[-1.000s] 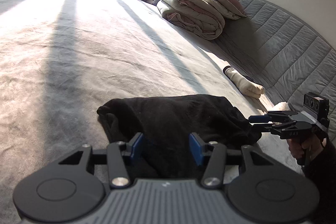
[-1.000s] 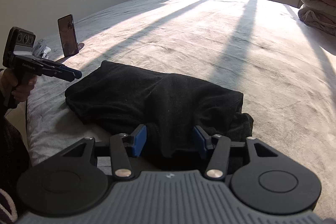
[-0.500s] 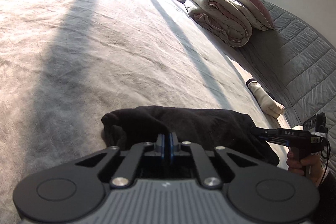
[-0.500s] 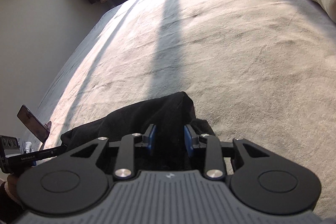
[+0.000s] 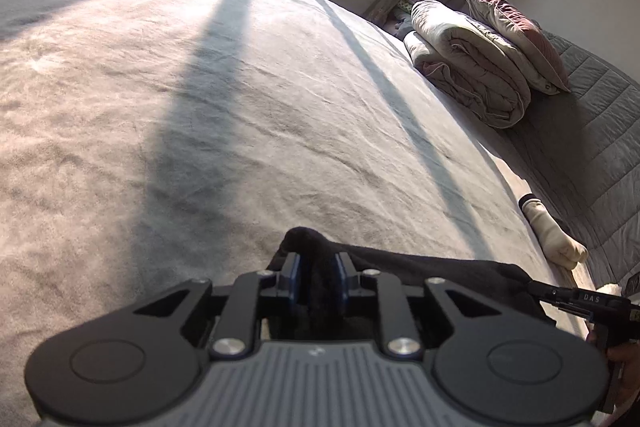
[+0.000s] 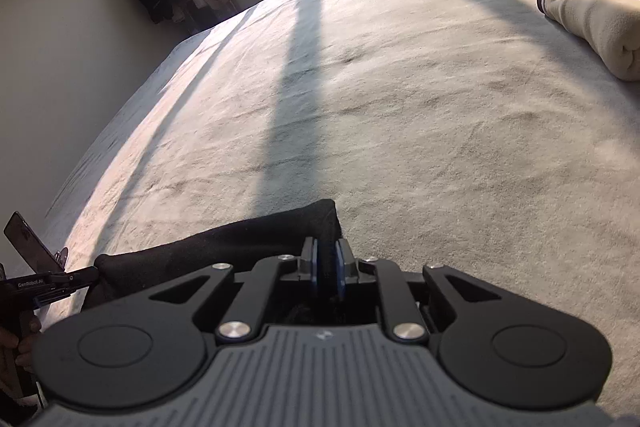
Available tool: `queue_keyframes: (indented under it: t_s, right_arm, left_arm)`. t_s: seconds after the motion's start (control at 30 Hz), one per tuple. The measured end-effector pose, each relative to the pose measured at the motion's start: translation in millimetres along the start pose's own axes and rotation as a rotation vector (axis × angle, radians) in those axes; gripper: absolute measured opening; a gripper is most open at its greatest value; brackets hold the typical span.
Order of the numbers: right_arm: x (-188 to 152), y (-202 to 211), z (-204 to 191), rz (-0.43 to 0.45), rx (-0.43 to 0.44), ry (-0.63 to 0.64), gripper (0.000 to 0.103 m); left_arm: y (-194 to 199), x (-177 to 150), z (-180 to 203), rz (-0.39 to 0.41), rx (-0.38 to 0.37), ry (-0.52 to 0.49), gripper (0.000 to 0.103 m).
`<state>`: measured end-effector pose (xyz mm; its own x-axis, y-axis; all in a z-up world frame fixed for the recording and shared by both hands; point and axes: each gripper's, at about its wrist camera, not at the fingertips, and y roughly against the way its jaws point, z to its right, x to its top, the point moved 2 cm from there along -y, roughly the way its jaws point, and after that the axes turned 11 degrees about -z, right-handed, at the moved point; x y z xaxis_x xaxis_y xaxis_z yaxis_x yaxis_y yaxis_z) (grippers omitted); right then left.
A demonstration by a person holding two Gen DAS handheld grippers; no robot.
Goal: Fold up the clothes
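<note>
The garment (image 5: 432,267) is black. The bed (image 5: 200,107) is grey with sun stripes. The sock (image 5: 556,231) is cream, and the pillow (image 5: 516,31) is dark pink.

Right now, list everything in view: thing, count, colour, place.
black garment: one, black, near edge of bed, stretched between both grippers
bed cover: one, grey, under everything
rolled duvet: one, beige-pink, far end by the window
pillow: one, maroon-grey, on the duvet
sock: one, cream with dark cuff, right side
phone: one, dark, propped at left edge
left gripper: jaws shut on garment
right gripper: jaws shut on garment
</note>
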<state>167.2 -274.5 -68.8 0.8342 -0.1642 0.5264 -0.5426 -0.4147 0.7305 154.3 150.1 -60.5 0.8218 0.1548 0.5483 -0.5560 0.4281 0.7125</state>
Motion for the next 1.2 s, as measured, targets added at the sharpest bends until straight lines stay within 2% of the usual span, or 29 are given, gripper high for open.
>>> queue_keyframes:
  t_s: [0.03,0.1,0.17,0.3,0.4,0.57,0.63,0.8,0.9,0.93,1.0,1.07,1.2]
  right_arm:
    - [0,4,-5,0.021,-0.011,0.023,0.017]
    - [0,12,-16,0.074,-0.040,0.080,0.024]
    - [-3,16,-33,0.128,-0.075,0.155,0.045]
    - [-20,3,-72,0.148,-0.115,0.334,0.046]
    - [-34,-14,-91,0.111,-0.119,0.449,0.046]
    - [-58,-37,-84,0.043,-0.189,0.567,0.048]
    - [-66,-32,-77,0.060,-0.181,0.593,0.053]
    - [-72,-7,-70,0.077,-0.167,0.597,0.056]
    - [-76,12,-72,0.097,-0.135,0.609,0.056]
    - [-79,15,-75,0.092,-0.117,0.621,0.056]
    - [-84,17,-79,0.070,-0.088,0.651,0.051]
    - [-90,20,-84,0.048,-0.058,0.681,0.038]
    - [-97,8,-87,-0.006,-0.071,0.721,0.032]
  left_arm:
    - [6,-1,7,0.029,0.018,-0.033,0.031]
    - [16,-3,21,0.079,0.044,-0.106,0.035]
    - [17,-8,38,0.103,0.043,-0.173,0.042]
    - [3,-23,70,0.102,0.009,-0.323,0.057]
    - [-10,-36,82,0.064,0.012,-0.429,0.060]
    - [-26,-64,71,-0.036,0.047,-0.546,0.065]
    - [-21,-76,63,-0.014,0.041,-0.617,0.068]
    - [-2,-77,60,-0.026,0.015,-0.610,0.068]
    - [-3,-81,70,-0.038,-0.003,-0.643,0.065]
    - [-3,-83,74,-0.043,-0.008,-0.654,0.060]
    - [-3,-86,80,-0.051,-0.020,-0.676,0.055]
    - [-4,-90,87,-0.060,-0.032,-0.697,0.052]
    - [-4,-96,100,-0.077,-0.055,-0.741,0.047]
